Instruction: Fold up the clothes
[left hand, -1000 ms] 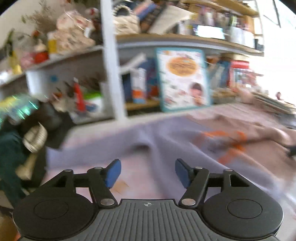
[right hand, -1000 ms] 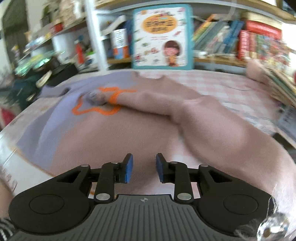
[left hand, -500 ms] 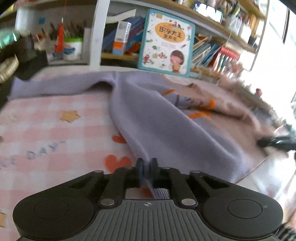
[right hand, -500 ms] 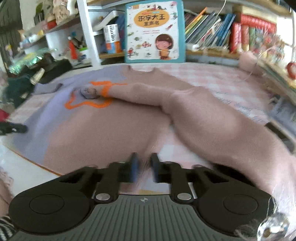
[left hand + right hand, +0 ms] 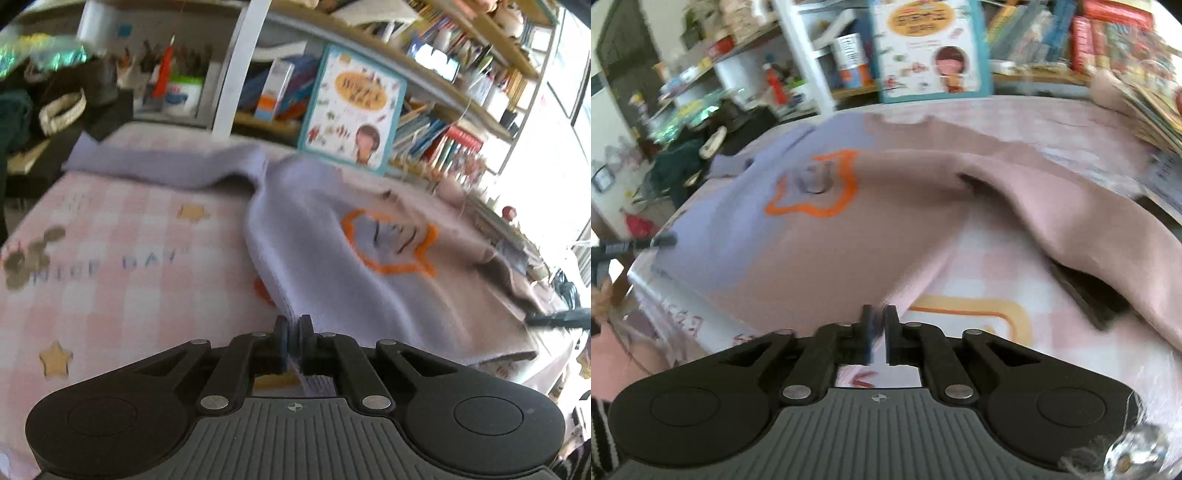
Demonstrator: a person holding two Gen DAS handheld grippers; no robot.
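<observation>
At the hem, left gripper and right gripper both pinch the sweater; next, I'd judge, an even lift and fold.

Both cameras ride low on the hand-held grippers, tilted down across the pink checked tablecloth toward the cluttered white bookshelf. The left wrist view sits close at the lilac side of the two-tone lilac and dusty-pink sweater with an orange outline, looking rightward over it. The right wrist view sits at the pink hem, facing the shelf. Both share the sweater and the teal-edged children's picture book.
</observation>
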